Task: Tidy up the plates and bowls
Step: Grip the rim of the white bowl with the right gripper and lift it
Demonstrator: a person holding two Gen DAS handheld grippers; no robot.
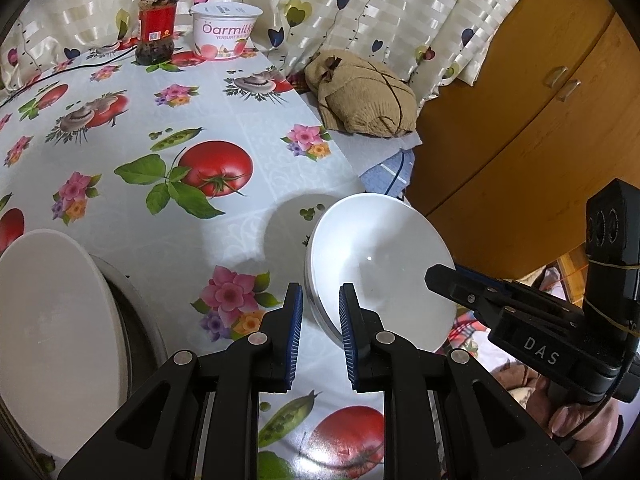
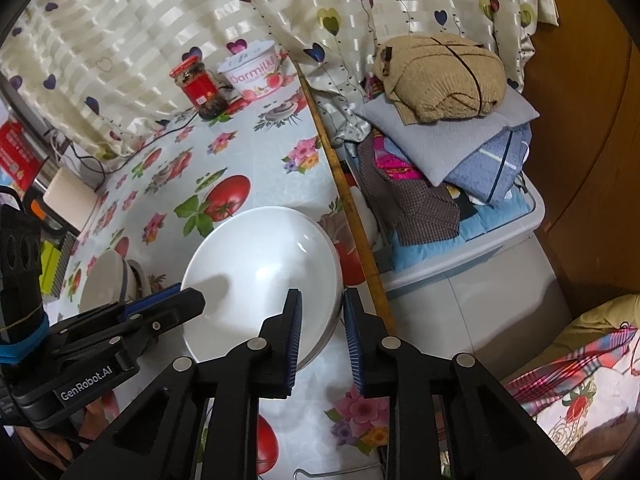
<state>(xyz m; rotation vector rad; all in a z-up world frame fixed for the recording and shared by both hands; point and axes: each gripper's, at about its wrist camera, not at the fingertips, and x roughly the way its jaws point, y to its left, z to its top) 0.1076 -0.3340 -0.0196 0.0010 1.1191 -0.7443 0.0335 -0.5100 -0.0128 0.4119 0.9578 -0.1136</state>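
Observation:
A white bowl (image 1: 380, 264) sits near the right edge of the flowered table (image 1: 224, 216), tipped a little. My left gripper (image 1: 321, 294) has the bowl's left rim between its blue pads and is shut on it. My right gripper (image 1: 434, 276) reaches in from the right onto the opposite rim. In the right wrist view the bowl (image 2: 256, 272) fills the middle, and my right gripper (image 2: 322, 298) is shut on its right rim. My left gripper (image 2: 194, 302) meets the left rim. A second white dish (image 1: 52, 320) lies over a grey-rimmed one at the left.
A red-lidded jar (image 1: 156, 28) and a yogurt tub (image 1: 226, 32) stand at the table's far side by the curtain, with a black cable (image 1: 80, 66) nearby. Folded clothes (image 2: 440, 80) are piled on a storage box (image 2: 472, 264) right of the table. A wooden cabinet (image 1: 520, 140) stands behind.

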